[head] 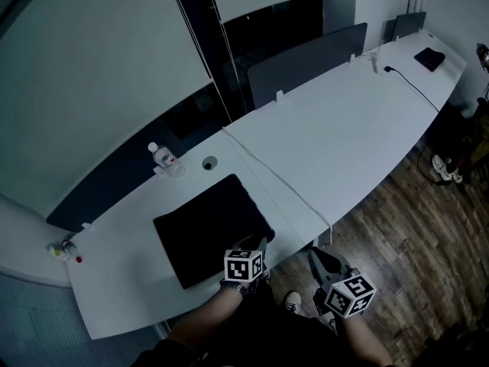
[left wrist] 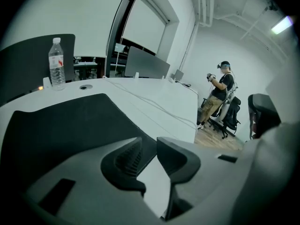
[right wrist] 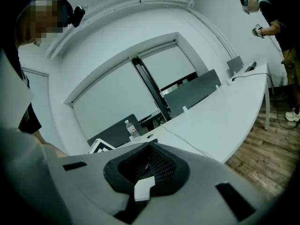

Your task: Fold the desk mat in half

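Desk mat (head: 210,228) is laid near the desk's (head: 344,128) front edge. Left gripper (head: 258,245) is held spread at its corner, right gripper (head: 318,258) pressed together.

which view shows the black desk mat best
Head view: the flat black rectangular desk mat shows nearly whole from above, its outline clear. The left gripper view gives only its near part at a low angle; the right gripper view shows almost none of it.

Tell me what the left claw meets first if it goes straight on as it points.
Likely the mat, its near edge right ahead of the open left claw; bare desk lies just beside.
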